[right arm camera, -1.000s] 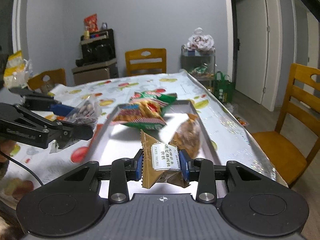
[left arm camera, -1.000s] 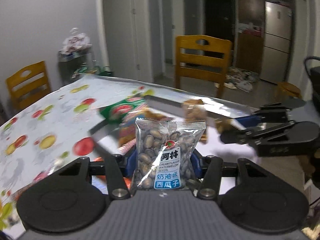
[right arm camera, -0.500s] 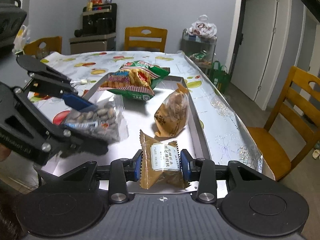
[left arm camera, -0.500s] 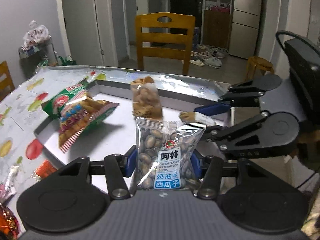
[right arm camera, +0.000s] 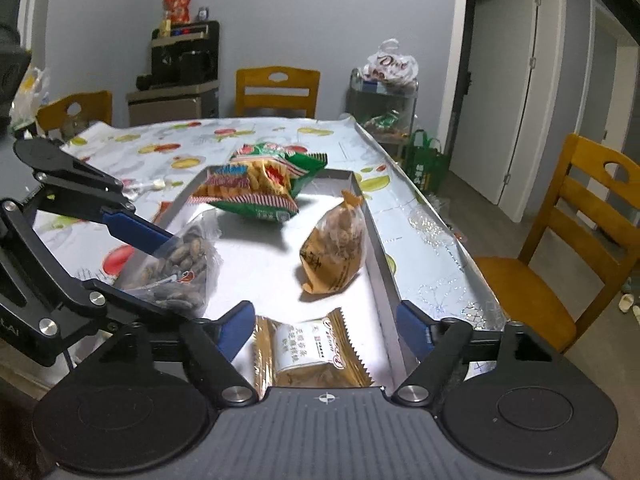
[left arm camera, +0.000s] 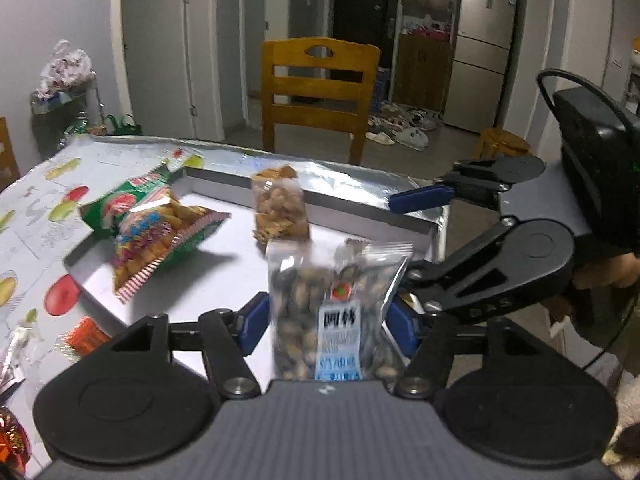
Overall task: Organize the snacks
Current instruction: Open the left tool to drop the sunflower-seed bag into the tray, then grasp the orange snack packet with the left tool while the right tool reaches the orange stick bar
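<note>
Surface: table w/ fruit-print cloth (right arm camera: 256, 136), foil-like edge on its door side. Grey tray (right arm camera: 374, 236) sitting on it, both claws working over the tray's near end. Room: wooden chair (left arm camera: 320, 92) straight ahead of the left gripper (left arm camera: 326, 320), fridge (left arm camera: 484, 44) and slippers on the floor beyond it. Ahead of the right gripper (right arm camera: 326, 330): another wooden chair at the table's far end, dark cabinet w/ appliance at the wall, cart w/ a white "Dove"-looking bag, doors at right.

Labels: seed packet (left arm camera: 338, 312) has a white/blue panel w/ Chinese chars, motion-blurred now, not readable. Brown wafer packet (right arm camera: 310, 354) has a white label w/ Chinese print, too small to read. Chip bag (right arm camera: 260, 188), green/red, lying far ahead of both claws; peanut bag (right arm camera: 336, 248) sitting mid-tray, ahead of the right claw.

Diff vs 1 s ago: right jaws have just been opening, now standing wide, pads clear of the wafer packet, which is lying flat on the tray between them, no longer pinched. Left jaws also opening; gap showing at the left pad, seed packet still between them but blurred and tilting, looks like it's slipping free, not clamped. Left claw now sitting just left of the right claw, over the tray instead of beside it.
</note>
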The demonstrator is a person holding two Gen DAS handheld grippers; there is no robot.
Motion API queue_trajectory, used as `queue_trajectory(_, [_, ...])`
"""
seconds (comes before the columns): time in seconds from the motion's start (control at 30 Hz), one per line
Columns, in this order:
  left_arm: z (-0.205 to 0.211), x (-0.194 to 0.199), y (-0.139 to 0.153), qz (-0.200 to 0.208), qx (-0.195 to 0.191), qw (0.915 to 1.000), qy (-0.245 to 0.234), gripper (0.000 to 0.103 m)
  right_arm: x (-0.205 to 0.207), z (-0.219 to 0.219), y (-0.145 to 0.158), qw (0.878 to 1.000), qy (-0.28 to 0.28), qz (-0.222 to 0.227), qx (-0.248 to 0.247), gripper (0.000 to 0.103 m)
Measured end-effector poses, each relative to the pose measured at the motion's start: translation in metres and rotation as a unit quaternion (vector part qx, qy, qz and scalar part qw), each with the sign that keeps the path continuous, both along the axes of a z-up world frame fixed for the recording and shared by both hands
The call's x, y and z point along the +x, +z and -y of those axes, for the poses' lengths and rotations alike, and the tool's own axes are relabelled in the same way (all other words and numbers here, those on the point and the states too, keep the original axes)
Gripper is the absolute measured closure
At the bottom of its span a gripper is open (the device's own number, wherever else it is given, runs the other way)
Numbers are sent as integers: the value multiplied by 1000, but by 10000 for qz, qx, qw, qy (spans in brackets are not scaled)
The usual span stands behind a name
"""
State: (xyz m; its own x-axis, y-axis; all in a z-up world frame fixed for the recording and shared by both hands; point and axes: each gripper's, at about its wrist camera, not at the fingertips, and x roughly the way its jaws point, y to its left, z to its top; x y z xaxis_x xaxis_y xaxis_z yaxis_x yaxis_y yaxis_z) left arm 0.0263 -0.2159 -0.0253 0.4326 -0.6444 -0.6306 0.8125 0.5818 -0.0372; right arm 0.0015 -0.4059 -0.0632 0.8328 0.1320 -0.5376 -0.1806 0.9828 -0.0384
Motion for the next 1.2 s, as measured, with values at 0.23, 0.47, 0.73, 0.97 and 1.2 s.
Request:
queue_trajectory(0.23, [-21,-1,13,186,-398,9988,194,15,-2,-3,9,9998,-182,92,-61,9])
queue_trajectory(0.47, [-64,-3,31,414,-704,9944,667,13,-14,-5,26,9970,-468,623,-1,0])
queue_trajectory(0.73, [-156,8,62,1040,-1148,9622,2242,1,-15,-18,49,9931,-425,943,557,0])
queue_trajectory(0.97, [-211,20,59,1606,-921,9253,3309,1,0,-58,54,9963,-200,662,510,0])
queue_trajectory(1.2, [-249,33,26,1356,-739,9141,3748,1,10,-110,52,9977,345,463,363,0])
